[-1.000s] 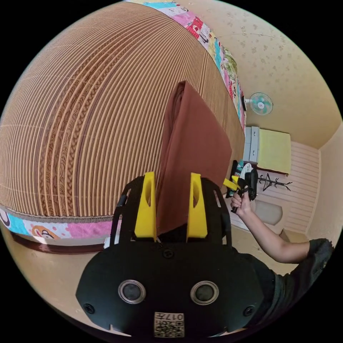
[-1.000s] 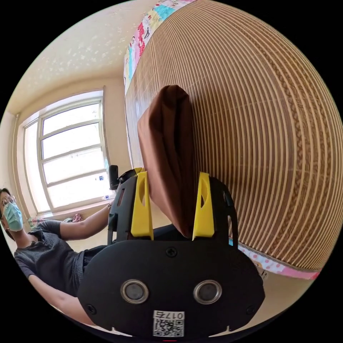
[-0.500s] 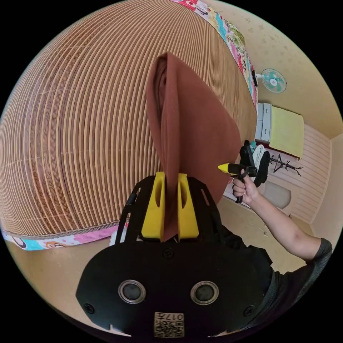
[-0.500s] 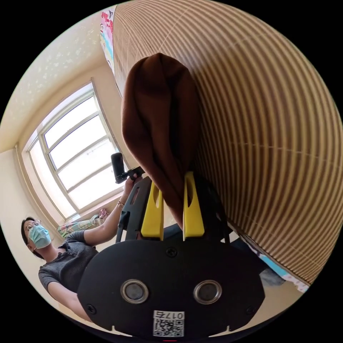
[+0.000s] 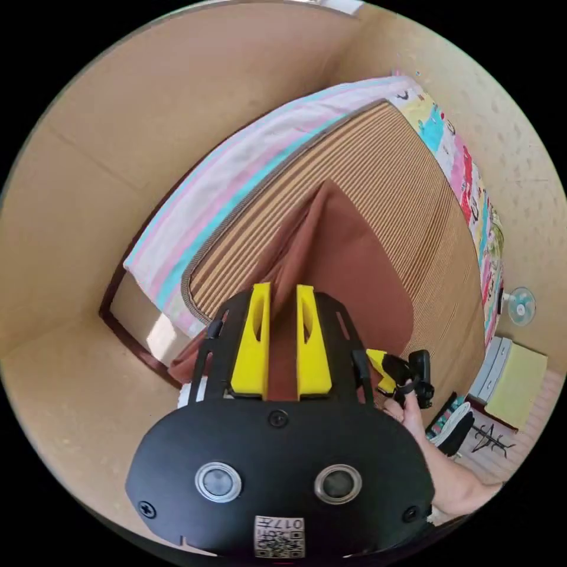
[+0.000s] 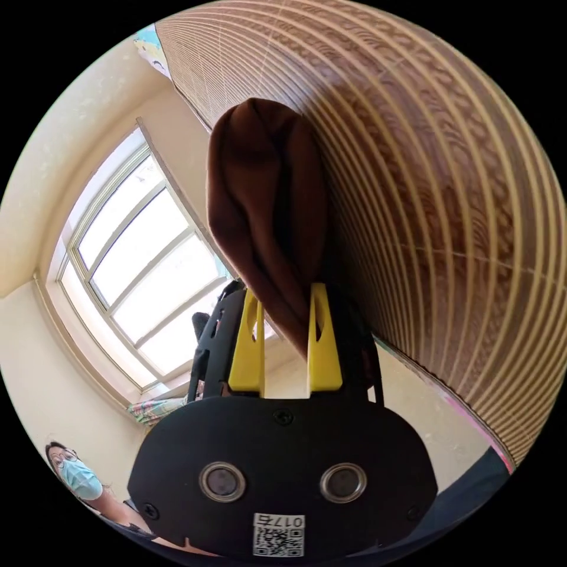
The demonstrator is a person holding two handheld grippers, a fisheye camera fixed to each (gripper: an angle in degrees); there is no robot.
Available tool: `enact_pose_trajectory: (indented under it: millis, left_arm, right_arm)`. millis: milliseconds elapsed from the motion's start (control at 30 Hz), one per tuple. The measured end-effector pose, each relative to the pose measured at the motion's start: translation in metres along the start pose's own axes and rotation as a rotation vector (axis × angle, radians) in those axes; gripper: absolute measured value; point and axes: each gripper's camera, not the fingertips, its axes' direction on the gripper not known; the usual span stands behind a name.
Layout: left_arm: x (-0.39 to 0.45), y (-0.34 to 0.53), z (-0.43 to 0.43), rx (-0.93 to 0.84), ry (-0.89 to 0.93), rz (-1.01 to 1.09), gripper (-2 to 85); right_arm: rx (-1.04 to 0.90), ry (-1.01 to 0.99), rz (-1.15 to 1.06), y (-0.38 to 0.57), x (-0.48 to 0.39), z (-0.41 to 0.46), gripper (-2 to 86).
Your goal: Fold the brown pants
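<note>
Both claws, left claw (image 5: 280,342) and right claw (image 6: 284,342), clamp the brown pants (image 5: 348,266).

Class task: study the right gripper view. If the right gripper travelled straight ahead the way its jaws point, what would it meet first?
The brown pants that the right gripper is already clamping, bunched straight ahead of the jaws. Beyond them probably the striped bamboo mat, though depth is unclear.

One pair of brown fabric pants (image 5: 348,266) lies on one striped woven bamboo mat (image 5: 407,195). Two black grippers with yellow jaws are in sight: the left gripper (image 5: 281,342) and the right gripper (image 6: 284,345). One small teal wall fan (image 5: 520,306), one black coat rack (image 5: 489,437) and one large paned window (image 6: 142,260) complete the count.
</note>
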Motion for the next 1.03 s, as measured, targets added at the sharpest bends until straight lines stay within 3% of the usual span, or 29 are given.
enact_pose_trajectory:
  millis: [67, 167, 267, 400, 533, 667, 800, 933, 1033]
  left_arm:
    - [-0.011, 0.006, -0.013, 0.102, 0.105, -0.057, 6.3]
    - [-0.020, 0.048, -0.010, 0.170, 0.108, -0.026, 6.3]
    - [-0.027, 0.119, 0.032, 0.035, 0.145, 0.071, 5.8]
    - [-0.031, 0.246, 0.088, -0.215, 0.148, 0.133, 4.4]
    - [-0.020, 0.330, 0.107, -0.312, 0.296, 0.111, 0.0]
    - [0.040, 0.372, 0.130, -0.379, 0.486, 0.124, -0.9]
    - [0.160, 0.384, 0.156, -0.490, 0.596, 0.416, -1.0]
    - [0.243, 0.408, 0.173, -0.526, 0.641, 0.514, -1.0]
    - [0.297, 0.446, 0.188, -0.544, 0.690, 0.572, -1.0]
  right_arm:
    - [-0.033, 0.010, -0.019, -0.006, -0.014, 0.003, 12.4]
    - [-0.185, 0.103, -0.167, 0.008, -0.033, -0.025, 8.4]
    - [-0.328, 0.187, -0.280, 0.055, -0.041, -0.098, 3.3]
    - [-0.336, 0.339, -0.255, 0.128, -0.045, -0.236, 1.4]
    - [-0.028, 0.462, -0.186, 0.227, -0.086, -0.420, 0.8]
    - [0.370, 0.428, -0.197, 0.334, -0.130, -0.555, 1.0]
    - [0.587, 0.286, -0.156, 0.409, -0.121, -0.632, 1.8]
    - [0.831, 0.057, -0.212, 0.490, -0.099, -0.705, 4.0]
    - [1.011, 0.060, -0.186, 0.554, -0.095, -0.749, 6.7]
